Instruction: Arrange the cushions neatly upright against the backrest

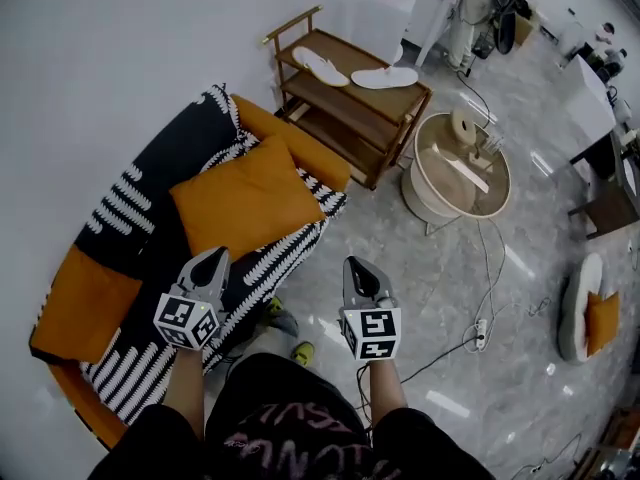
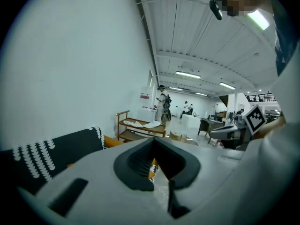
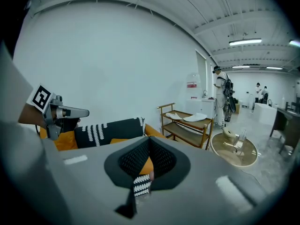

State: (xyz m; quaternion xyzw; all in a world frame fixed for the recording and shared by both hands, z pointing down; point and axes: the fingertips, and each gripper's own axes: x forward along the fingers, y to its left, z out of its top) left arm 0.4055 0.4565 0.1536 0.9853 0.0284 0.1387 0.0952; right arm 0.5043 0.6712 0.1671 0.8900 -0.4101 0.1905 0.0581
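My L gripper (image 1: 214,260) & R gripper (image 1: 357,266) were both closed, empty. Orange cushion (image 1: 245,198) lay just ahead of L gripper on sofa (image 1: 120,213).

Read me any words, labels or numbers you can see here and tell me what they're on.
Pink lettering on the person's black shirt: too distorted to read.
Red-and-white wall sign: too small to read.
Marker cubes on left gripper and right gripper: patterns only, no words.

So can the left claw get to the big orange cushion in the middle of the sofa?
Probably yes. The left claw points at the orange cushion, close to its near edge, with nothing lying between them. The claw is shut and empty, so it would need to open first.
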